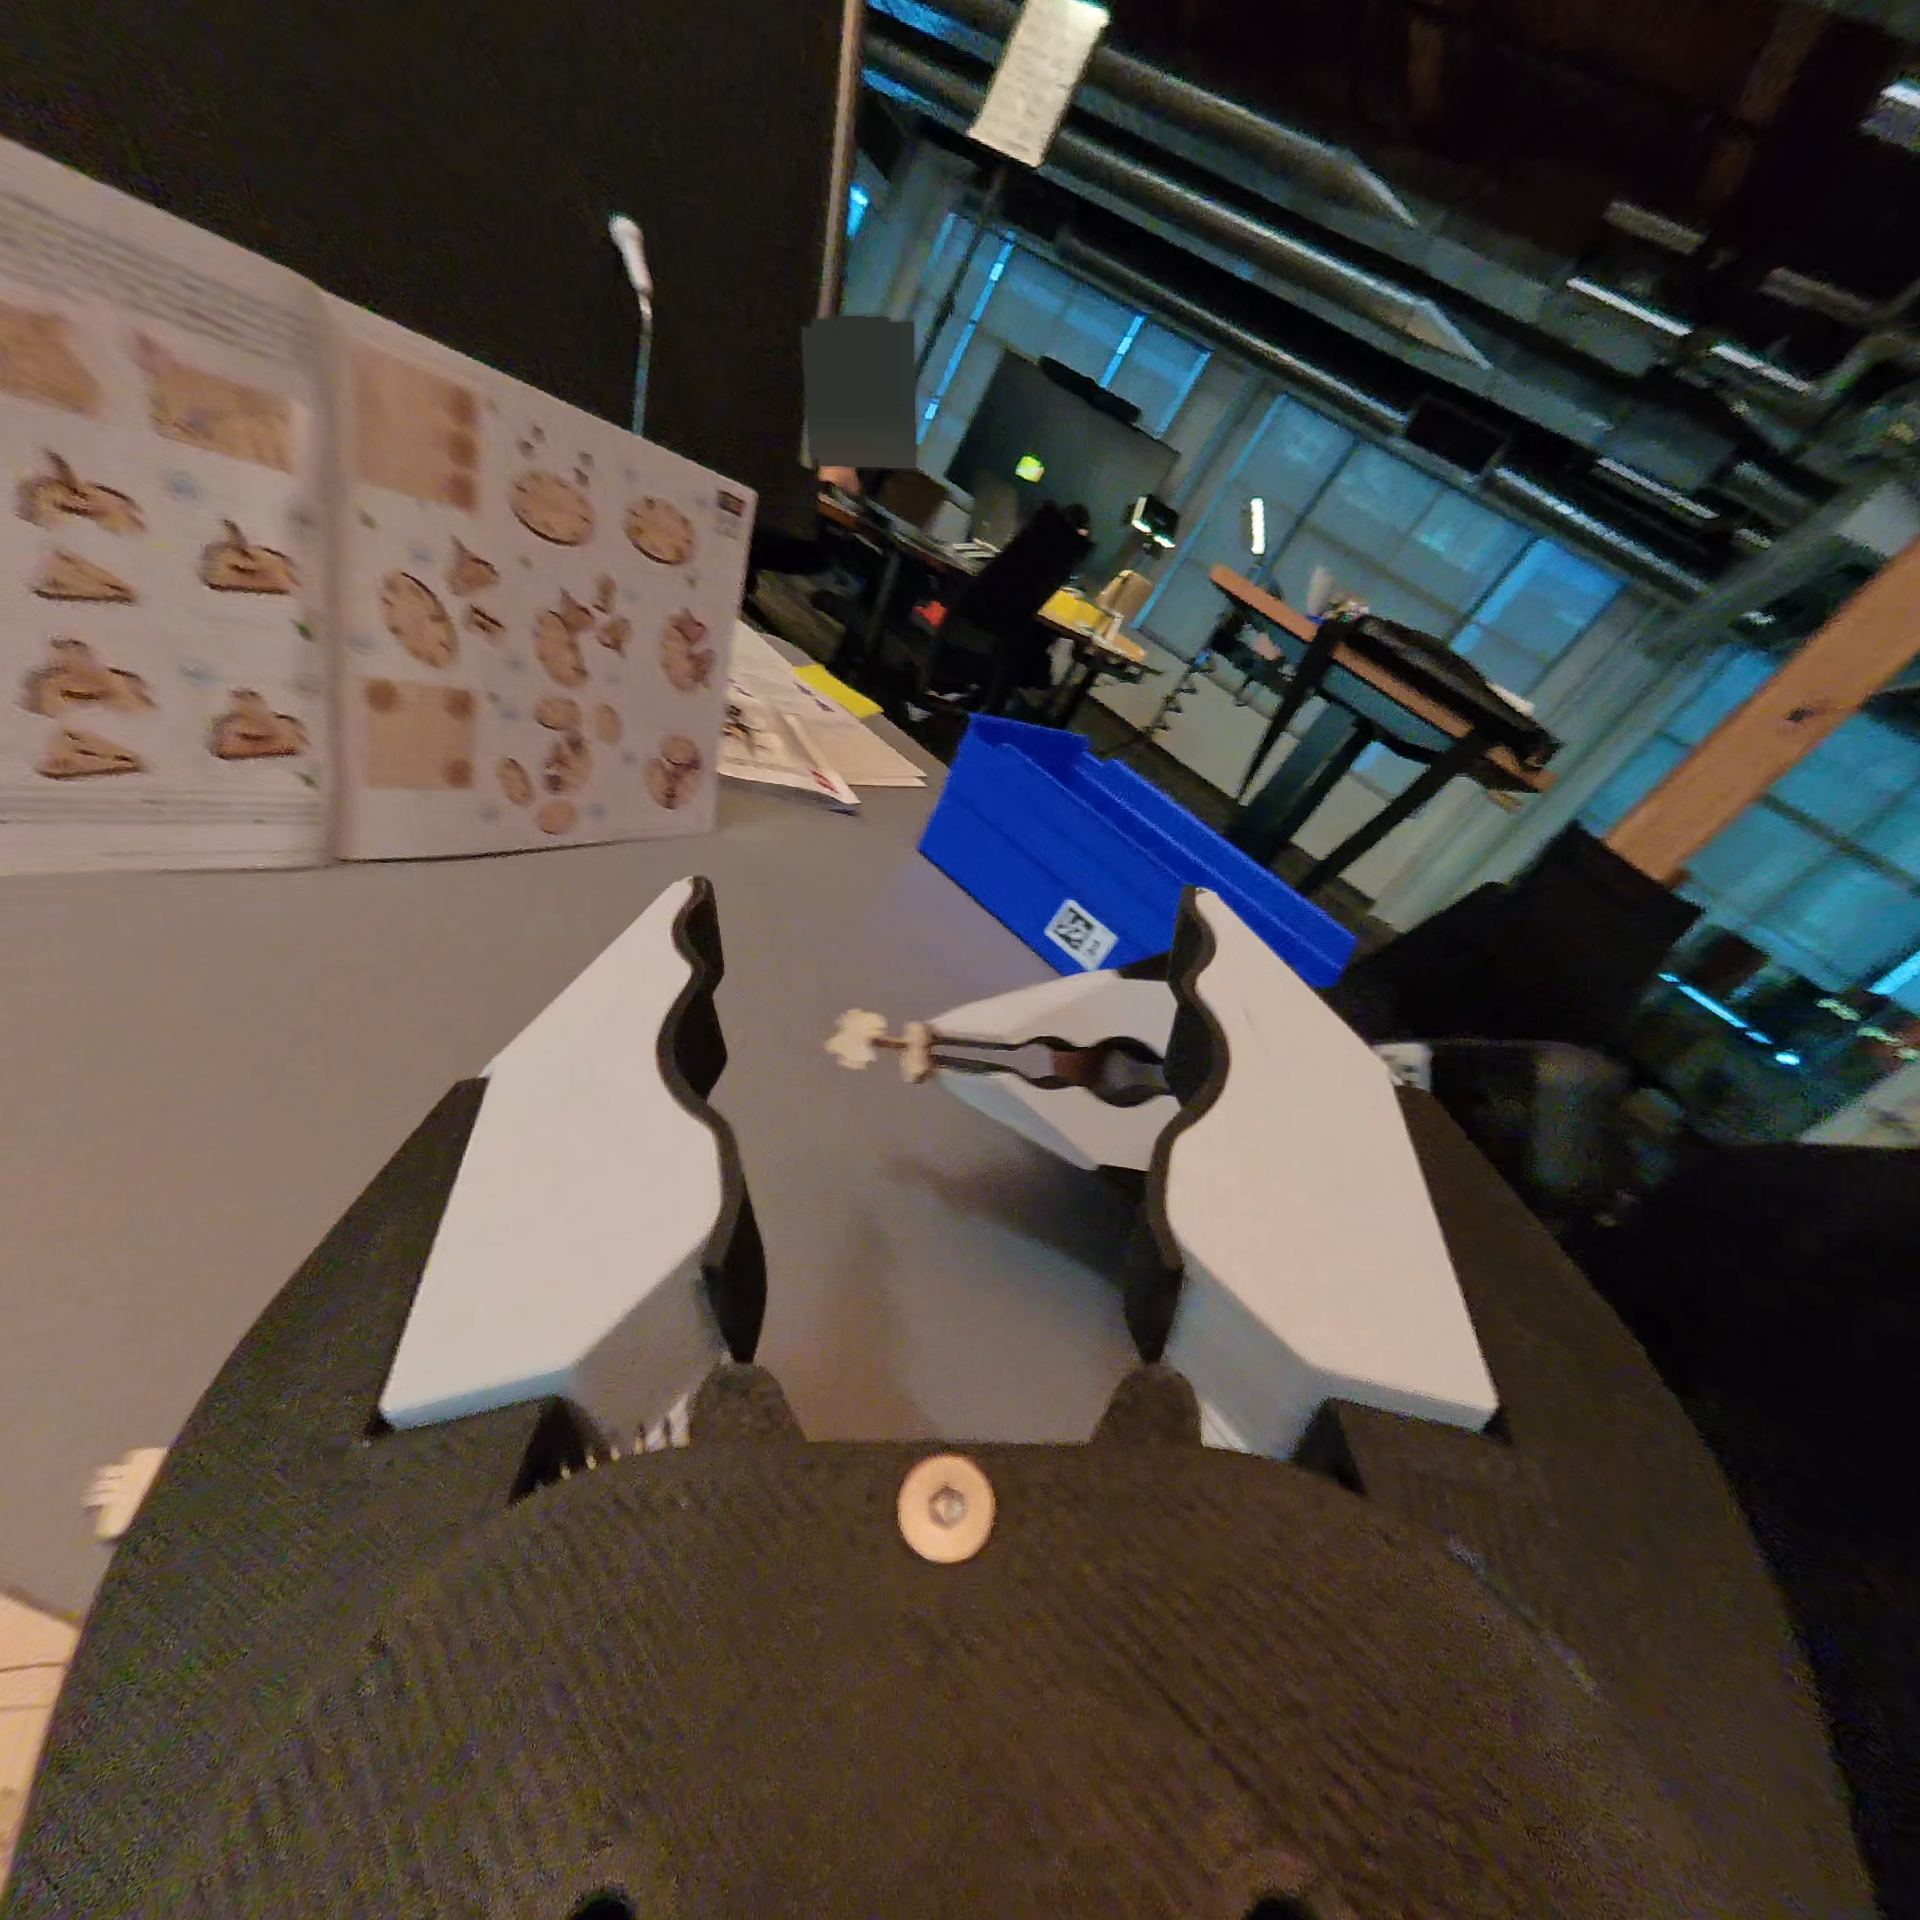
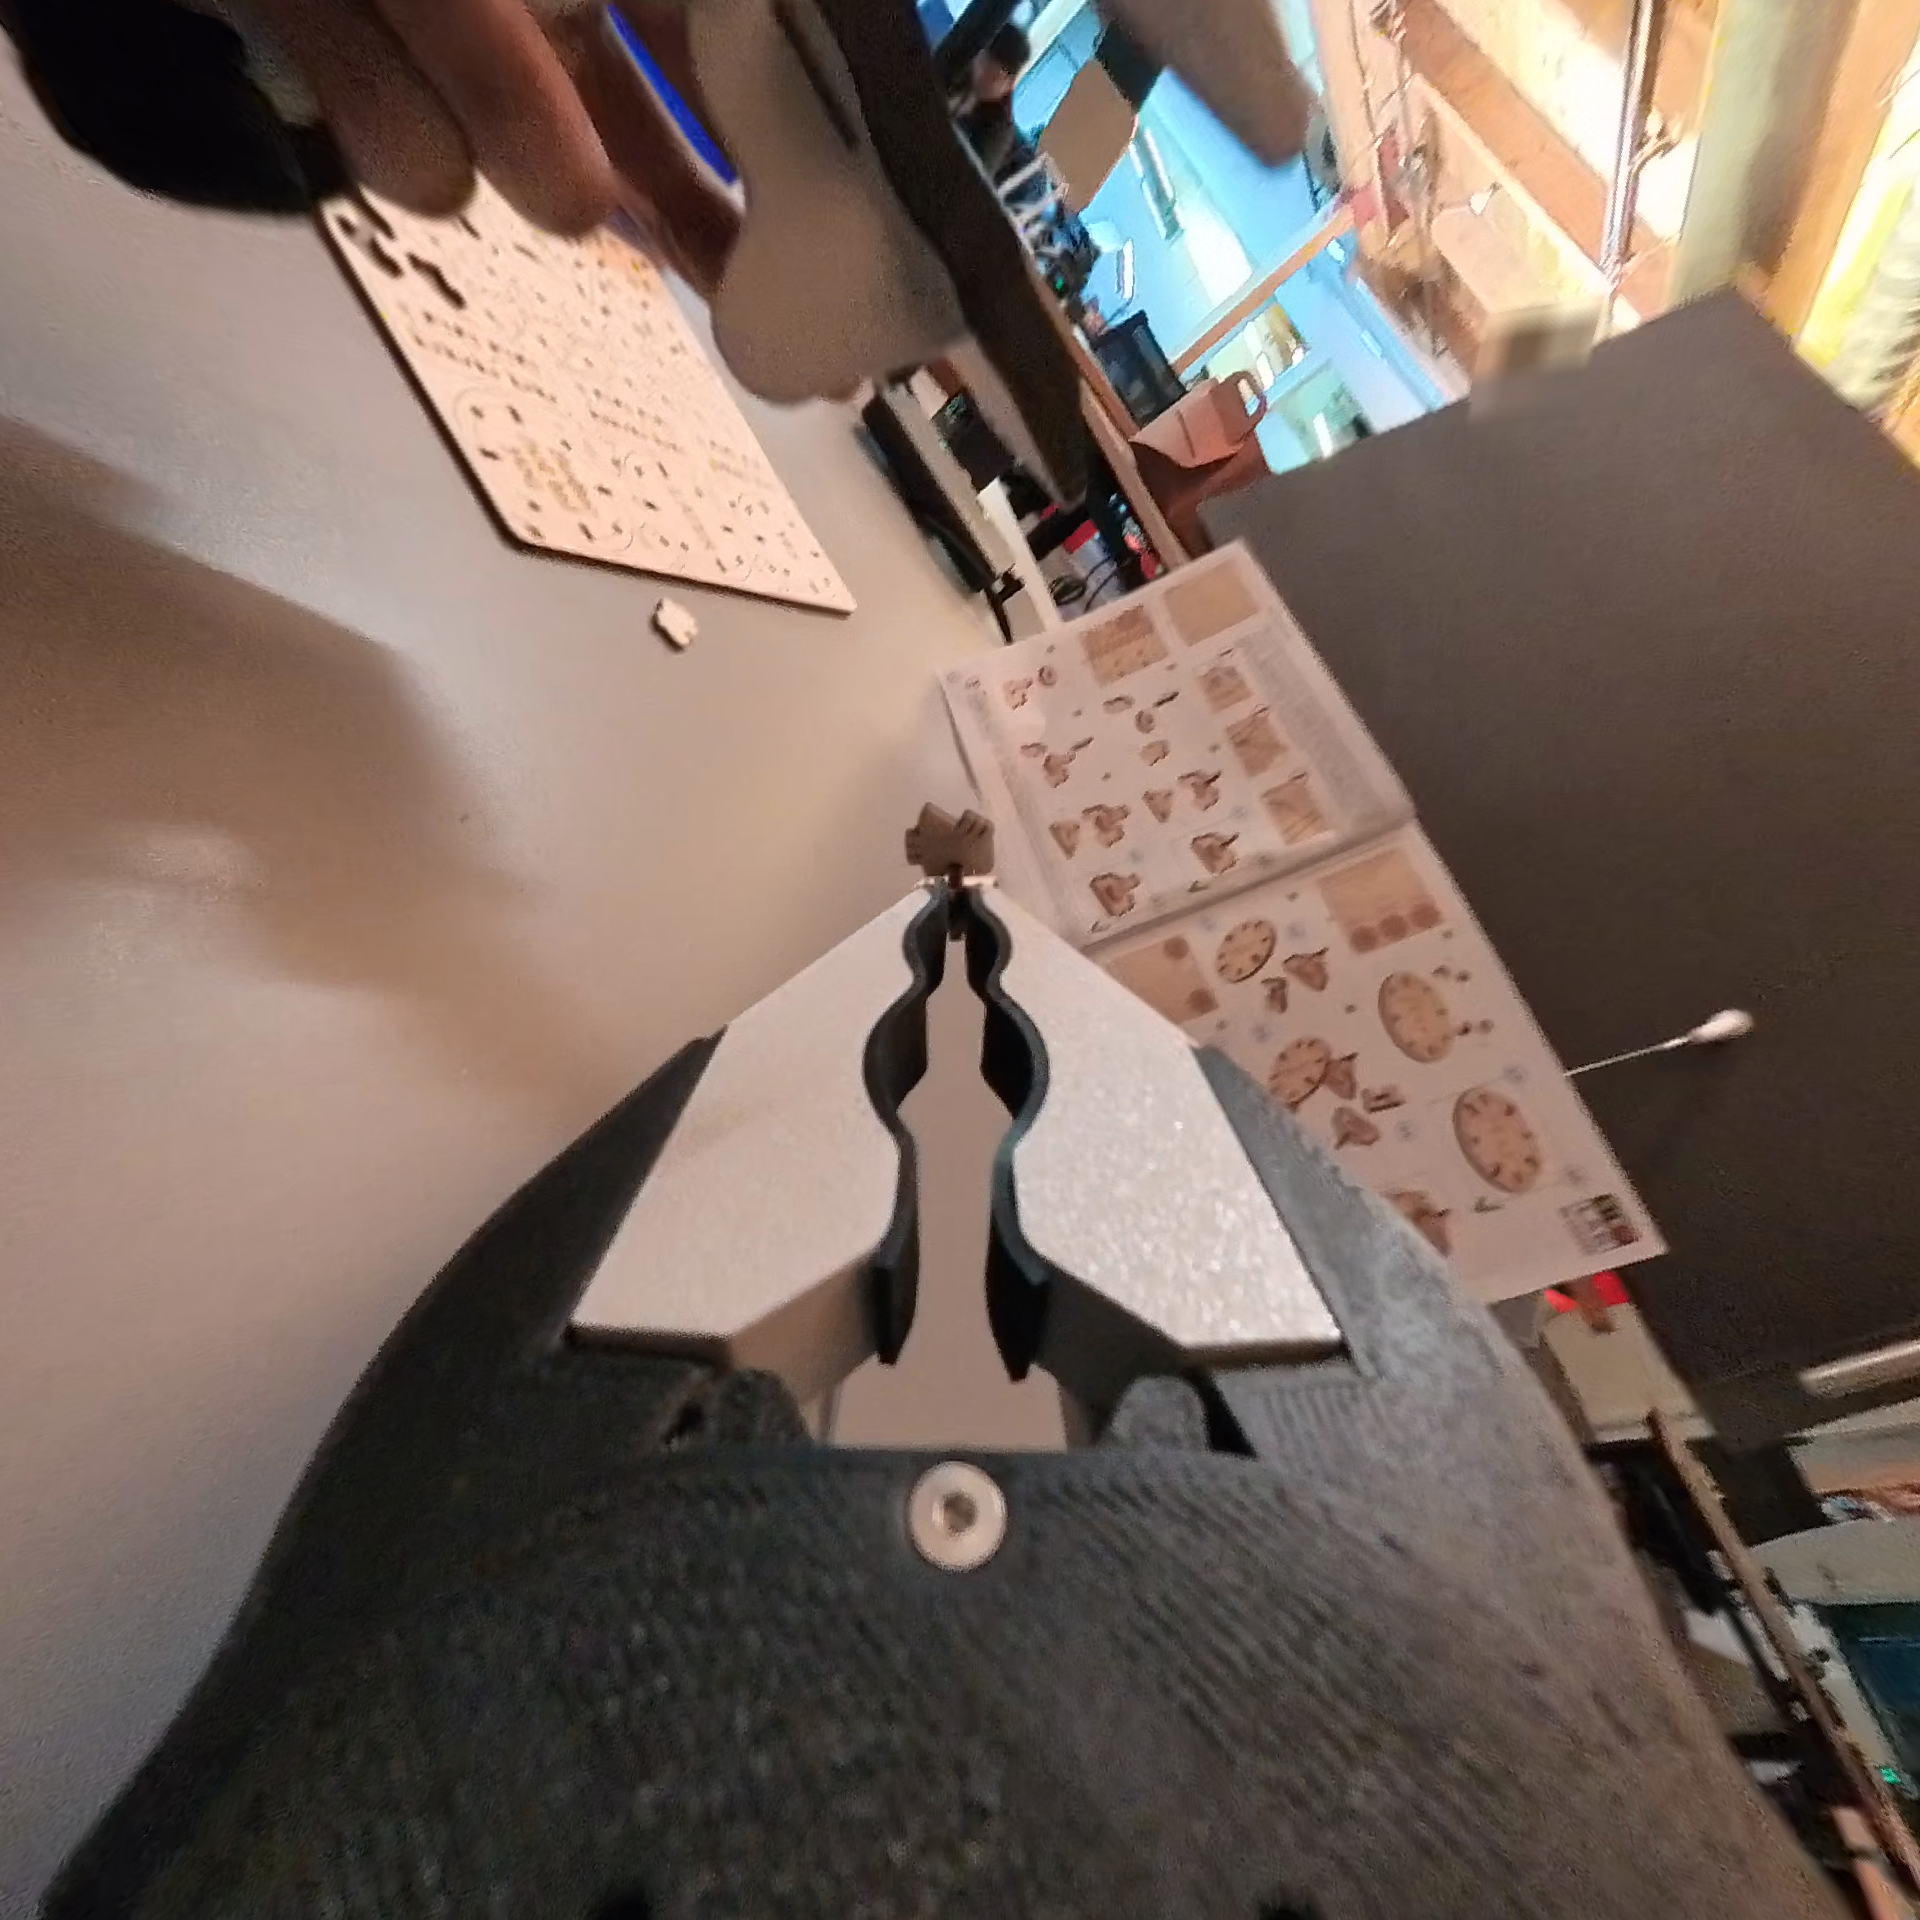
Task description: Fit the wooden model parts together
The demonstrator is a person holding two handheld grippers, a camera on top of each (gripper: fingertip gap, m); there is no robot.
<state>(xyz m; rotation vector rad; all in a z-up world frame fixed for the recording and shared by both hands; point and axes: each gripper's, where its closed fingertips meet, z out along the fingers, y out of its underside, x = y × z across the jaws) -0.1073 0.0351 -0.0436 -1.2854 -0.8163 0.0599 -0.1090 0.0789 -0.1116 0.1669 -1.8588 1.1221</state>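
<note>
My right gripper is shut on a small wooden assembly: a thin pin with a little disc at the fingertips and a lobed piece at its far end. It also shows in the left wrist view, held by the right gripper, which comes in from the right between my left fingers. My left gripper is open and empty above the grey table, with the wooden assembly between its fingertips but not touching them.
An open instruction booklet stands at the back against a black panel. A blue bin lies near the table's far edge. A wooden sheet of cut-out parts and a loose small piece lie on the table. A hand is above the sheet. My hands' fingertips stand some 9 cm from each other.
</note>
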